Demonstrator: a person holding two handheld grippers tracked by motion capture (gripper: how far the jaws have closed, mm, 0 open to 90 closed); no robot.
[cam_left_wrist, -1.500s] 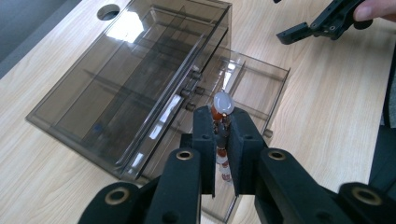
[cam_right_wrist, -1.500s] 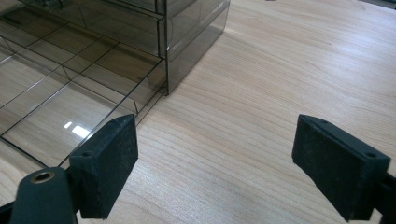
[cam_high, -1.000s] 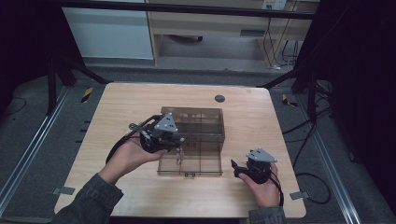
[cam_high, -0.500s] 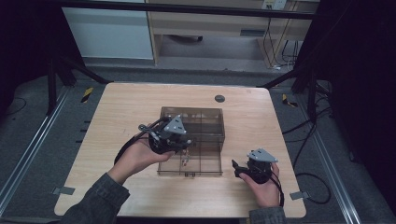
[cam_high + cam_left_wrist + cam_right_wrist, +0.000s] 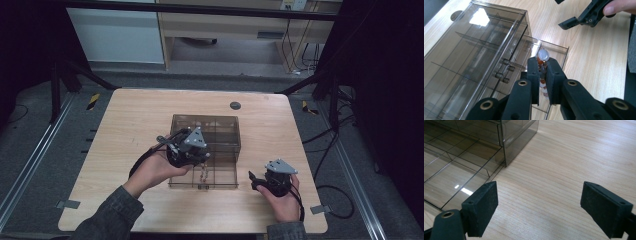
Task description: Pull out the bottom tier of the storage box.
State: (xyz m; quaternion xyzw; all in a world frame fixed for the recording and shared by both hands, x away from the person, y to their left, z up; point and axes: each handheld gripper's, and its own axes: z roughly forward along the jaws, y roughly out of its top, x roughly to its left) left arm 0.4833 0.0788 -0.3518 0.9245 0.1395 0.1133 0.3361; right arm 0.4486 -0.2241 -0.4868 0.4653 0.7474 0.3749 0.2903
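A smoky clear plastic box (image 5: 205, 125) stands mid-table with its divided drawer (image 5: 222, 175) pulled out toward me. My left gripper (image 5: 200, 161) hangs over the drawer's left part, shut on a string of orange and white beads (image 5: 202, 173). In the left gripper view the beads (image 5: 543, 55) stick up between the closed jaws of that gripper (image 5: 543, 62), above the drawer rim (image 5: 564, 57) and beside the box (image 5: 474, 50). My right gripper (image 5: 254, 181) rests low on the table right of the drawer, open and holding nothing (image 5: 539, 205); the drawer's compartments (image 5: 454, 170) lie at its left.
A small dark round disc (image 5: 235, 105) sits on the wooden table (image 5: 130, 125) behind the box. Bare wood stretches left and right of the box. Black cables trail from both grippers. The other hand's gripper (image 5: 584, 18) shows at the top right of the left gripper view.
My left hand has carried the beads rightward and a little lower, from the box's left front edge to over the open drawer. The right hand has stayed still.
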